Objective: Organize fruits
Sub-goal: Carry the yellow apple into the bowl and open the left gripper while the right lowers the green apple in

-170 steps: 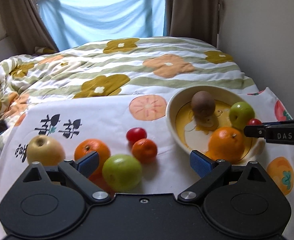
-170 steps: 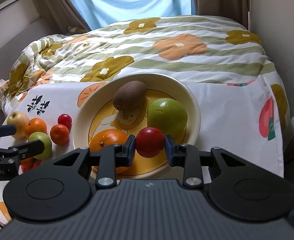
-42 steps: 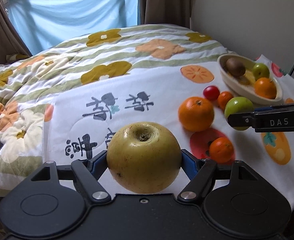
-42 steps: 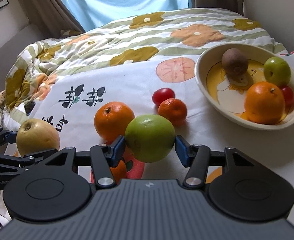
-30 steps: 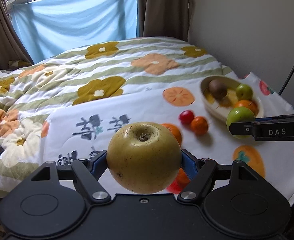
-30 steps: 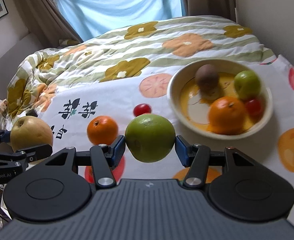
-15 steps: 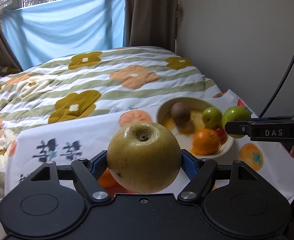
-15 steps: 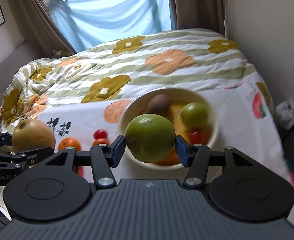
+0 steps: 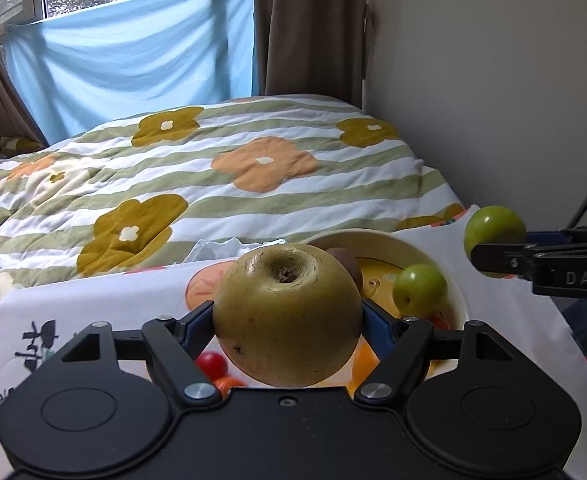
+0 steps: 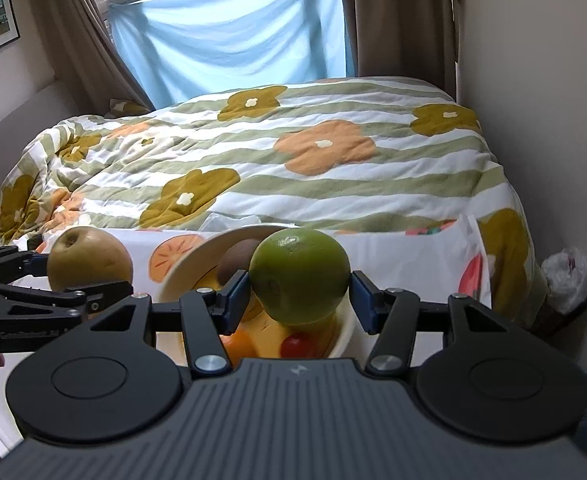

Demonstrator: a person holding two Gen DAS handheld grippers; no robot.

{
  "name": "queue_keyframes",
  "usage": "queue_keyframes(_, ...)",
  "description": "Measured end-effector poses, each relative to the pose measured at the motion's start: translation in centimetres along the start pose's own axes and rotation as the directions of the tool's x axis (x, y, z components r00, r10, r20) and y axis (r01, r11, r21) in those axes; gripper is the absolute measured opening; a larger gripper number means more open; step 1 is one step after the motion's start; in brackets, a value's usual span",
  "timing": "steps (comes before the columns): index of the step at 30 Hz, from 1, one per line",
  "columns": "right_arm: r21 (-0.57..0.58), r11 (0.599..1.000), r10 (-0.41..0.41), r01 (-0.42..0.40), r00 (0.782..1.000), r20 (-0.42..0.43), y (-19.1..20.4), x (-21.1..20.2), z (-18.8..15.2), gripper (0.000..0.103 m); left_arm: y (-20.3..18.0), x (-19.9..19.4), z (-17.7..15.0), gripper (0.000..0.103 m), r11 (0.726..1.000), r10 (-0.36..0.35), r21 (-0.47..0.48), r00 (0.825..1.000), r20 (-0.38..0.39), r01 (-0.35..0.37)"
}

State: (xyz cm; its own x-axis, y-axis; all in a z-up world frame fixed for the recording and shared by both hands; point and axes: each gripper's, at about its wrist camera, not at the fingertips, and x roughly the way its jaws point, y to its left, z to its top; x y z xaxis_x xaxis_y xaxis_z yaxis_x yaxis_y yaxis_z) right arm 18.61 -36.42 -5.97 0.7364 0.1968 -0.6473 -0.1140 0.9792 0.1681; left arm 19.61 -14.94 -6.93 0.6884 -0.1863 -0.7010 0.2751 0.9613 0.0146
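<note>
Now the big bed with its flower quilt fills the far side of the room, and a white fruit-print cloth covers its near end. On that cloth sits the cream bowl, a bit to the right. It already holds a brown kiwi, a small green apple, an orange and a little red fruit.

The left hand-held gripper is squeezing a big yellow pear, held up in the air just left of the bowl. The right hand-held gripper is clamped on a round green fruit, right over the bowl.

I think both fruits are going into the bowl. The bowl is getting full, so it would be best to go one at a time. Lower the green fruit into the bare spot first, right down low, then let go gently. A drop from high up could knock the other fruit about or make one roll out. The heavy pear should wait, then go in on the left side.

A small red fruit lies on the cloth, near and left.
</note>
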Motion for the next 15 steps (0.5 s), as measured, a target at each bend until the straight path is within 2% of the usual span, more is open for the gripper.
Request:
queue_keyframes(8,-0.017,0.999,0.027,-0.027,0.999,-0.017,-2.5,3.5,1.5,0.069,-1.5,5.0,0.9,0.079,1.000,0.024,-0.001,0.997,-0.073,-0.024)
queue_keyframes(15,-0.027,0.997,0.066,-0.068,0.996,-0.059,-2.8,5.7,1.8,0.069,-2.0,7.5,0.7,0.079,0.998,0.016,-0.054,0.988,-0.151,-0.024)
